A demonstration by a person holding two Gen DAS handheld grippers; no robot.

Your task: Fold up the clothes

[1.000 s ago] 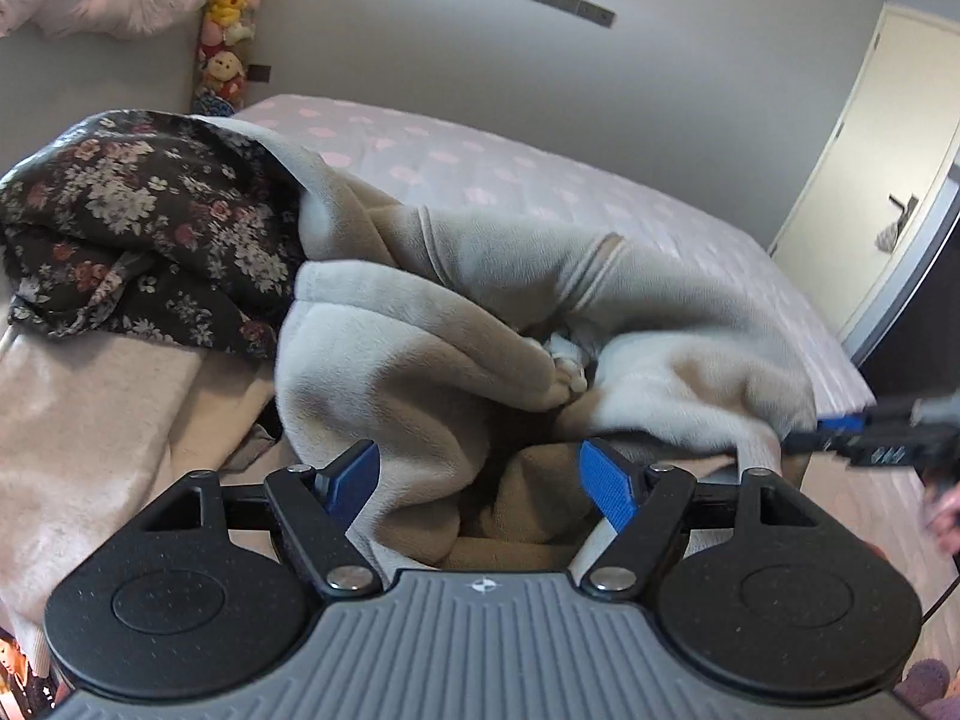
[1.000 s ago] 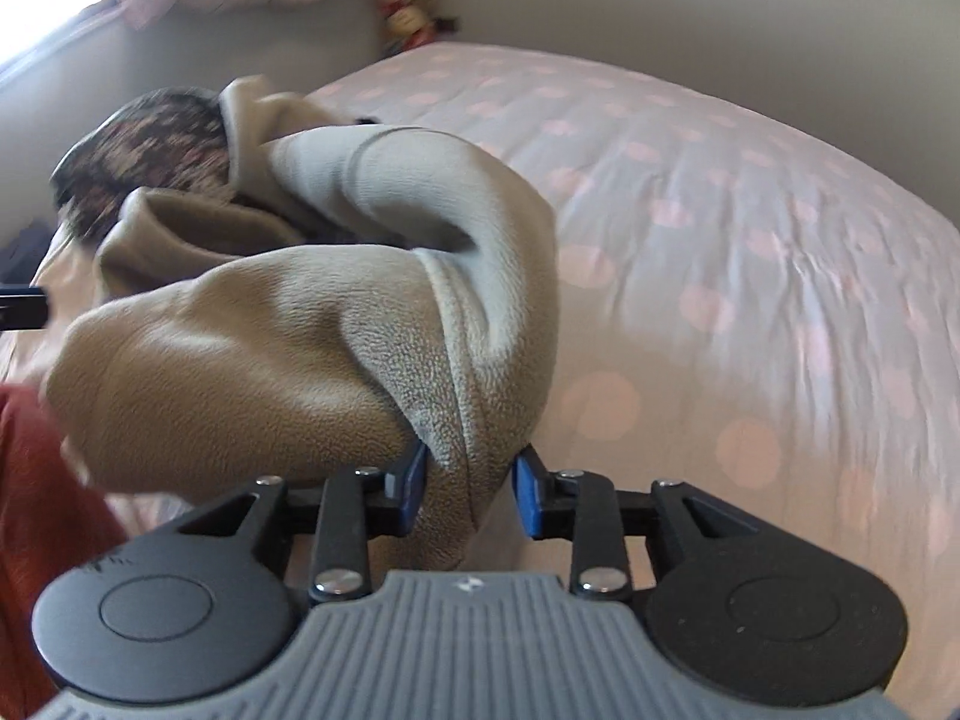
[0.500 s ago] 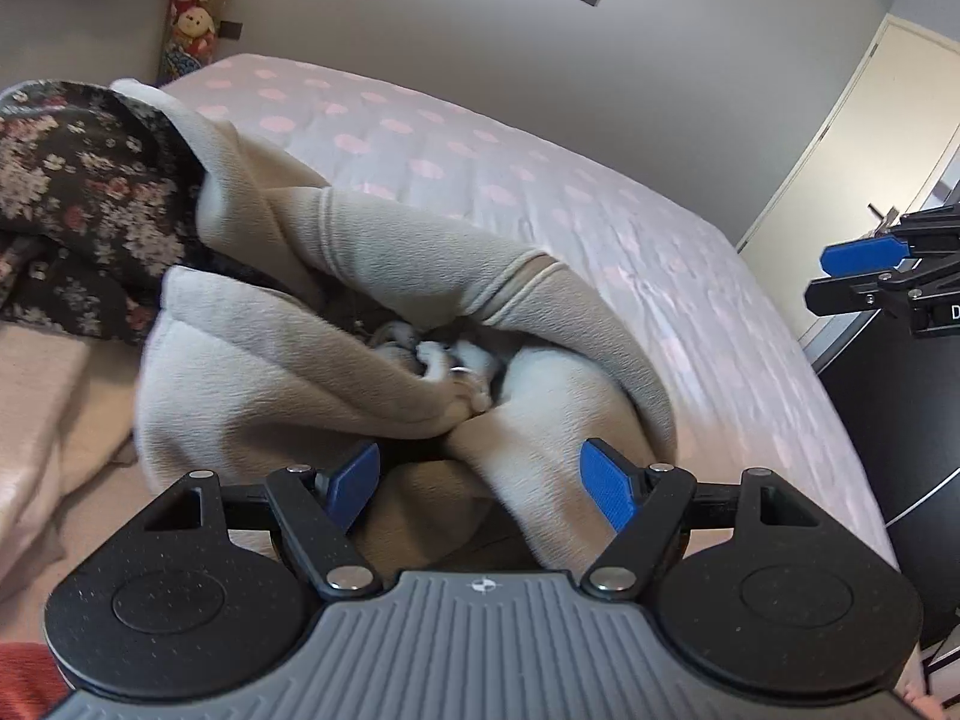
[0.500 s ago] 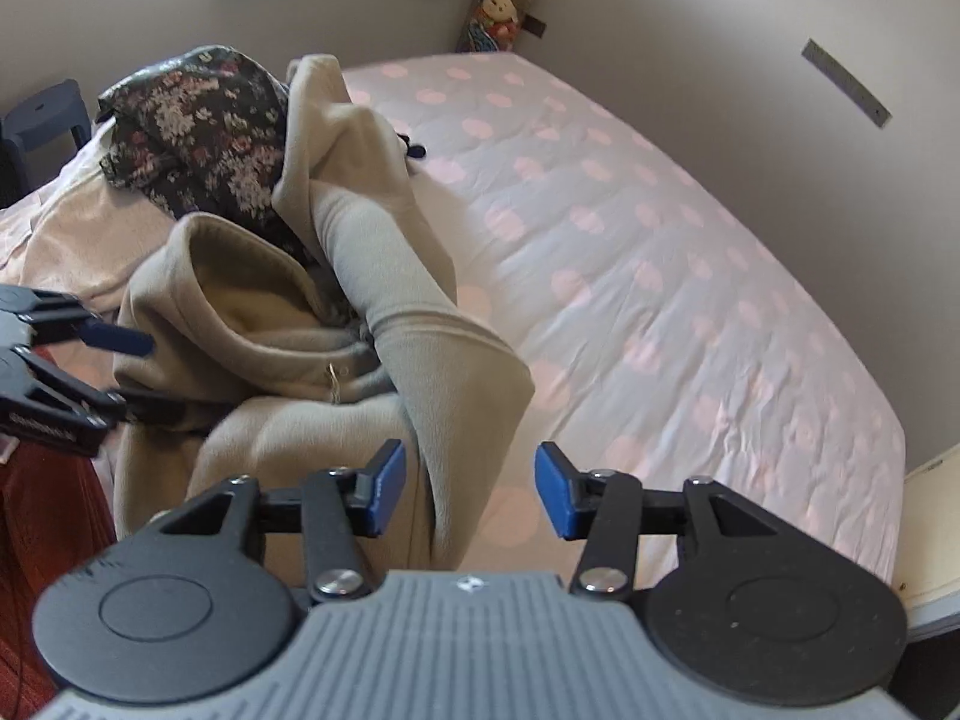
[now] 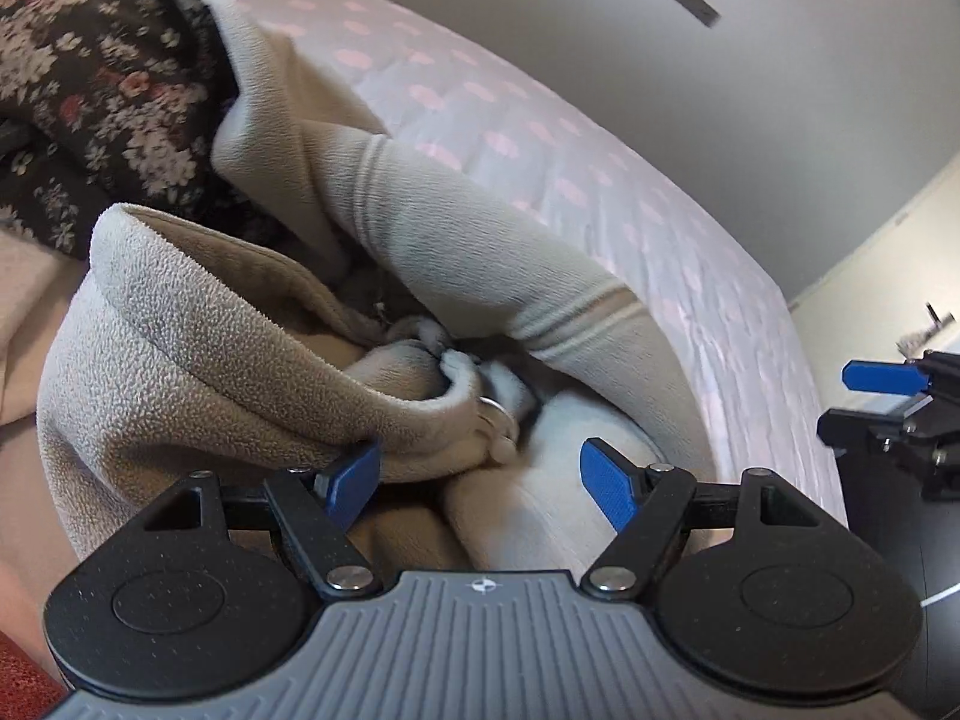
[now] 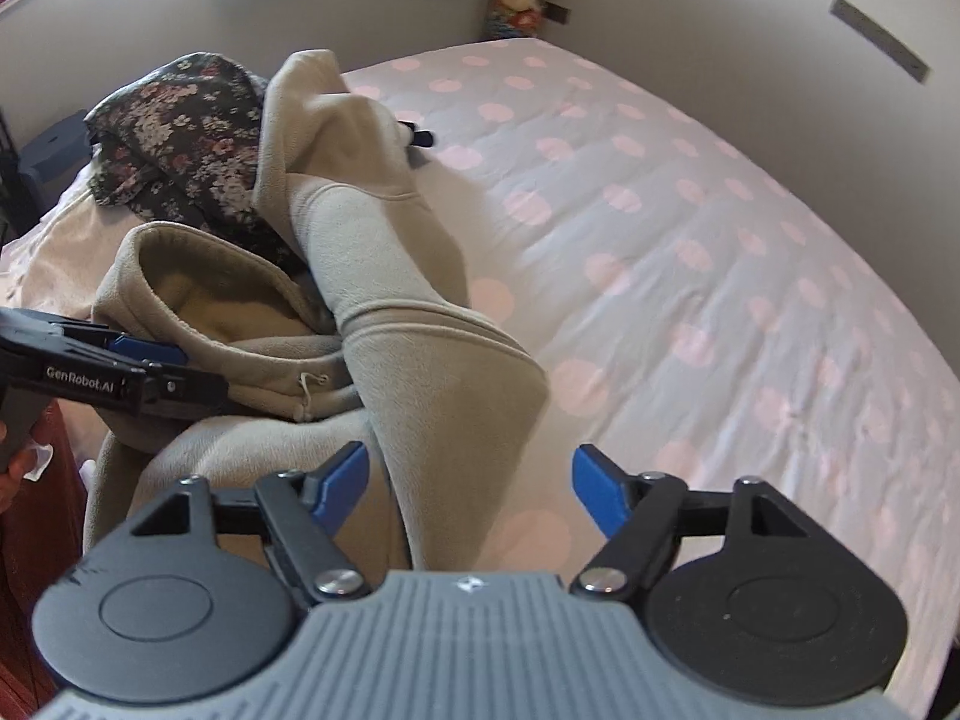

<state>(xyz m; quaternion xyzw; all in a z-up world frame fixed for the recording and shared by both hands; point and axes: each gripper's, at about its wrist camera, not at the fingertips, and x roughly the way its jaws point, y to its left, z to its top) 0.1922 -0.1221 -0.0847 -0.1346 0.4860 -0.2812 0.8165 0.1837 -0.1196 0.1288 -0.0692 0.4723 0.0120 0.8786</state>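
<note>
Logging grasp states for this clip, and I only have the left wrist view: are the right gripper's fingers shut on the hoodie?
Observer: No. The right wrist view shows the right gripper wide open; the hoodie sleeve lies loose between its fingers.
Operator: Where does the left gripper sit, seen from there?
Observer: The left gripper is at the near side of the hood opening.
Operator: Anything beyond the hoodie?
Observer: A small dark item lies on the dotted sheet beside the sleeve's far end; I cannot tell what it is.

White lettering "GenRobot.AI" stands on the black body of the left tongs (image 6: 150, 354), at the frame's left edge.
</note>
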